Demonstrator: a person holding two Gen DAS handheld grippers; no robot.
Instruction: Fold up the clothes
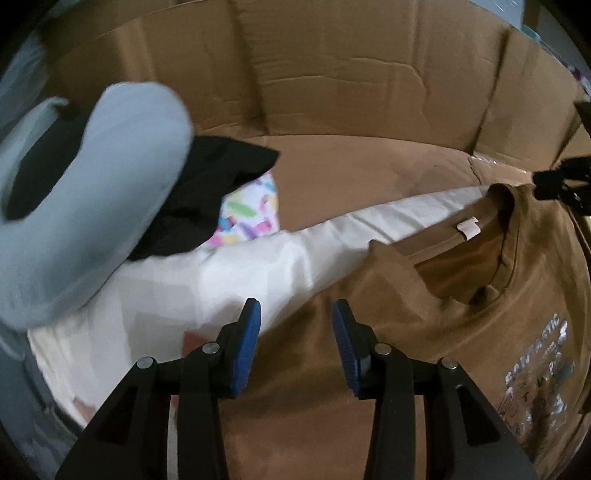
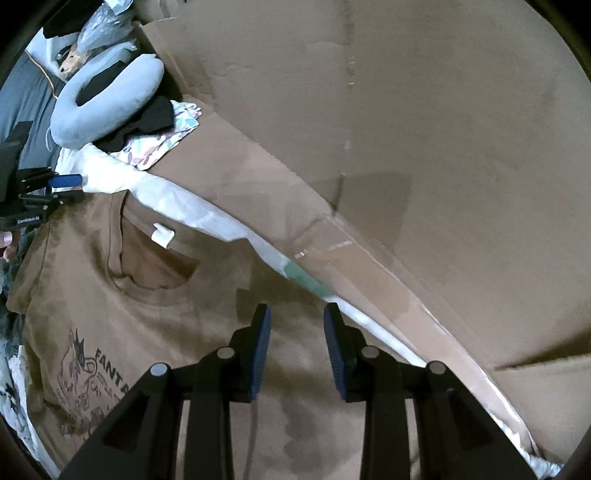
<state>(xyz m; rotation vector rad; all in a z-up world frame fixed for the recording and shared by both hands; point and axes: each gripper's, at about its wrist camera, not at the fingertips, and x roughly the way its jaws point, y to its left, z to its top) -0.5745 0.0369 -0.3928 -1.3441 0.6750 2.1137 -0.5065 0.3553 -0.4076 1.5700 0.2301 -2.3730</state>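
Note:
A brown T-shirt [image 1: 424, 325] with a printed chest graphic lies flat, front up, on a white sheet [image 1: 229, 273]; its collar and white neck tag [image 1: 468, 227] show. It also shows in the right wrist view [image 2: 177, 317]. My left gripper [image 1: 296, 314] is open and empty, just above the shirt's left shoulder. My right gripper [image 2: 297, 321] is open and empty above the shirt's right shoulder. Each gripper shows small in the other view: the right one [image 1: 554, 184], the left one [image 2: 62, 188].
A pale blue neck pillow [image 1: 96, 206] rests on black clothing [image 1: 207, 192] and a colourful patterned cloth [image 1: 251, 210] at the left. Brown cardboard walls [image 1: 332, 74] stand behind the sheet and along the right [image 2: 443, 147]. A plastic bag [image 2: 103, 33] lies far back.

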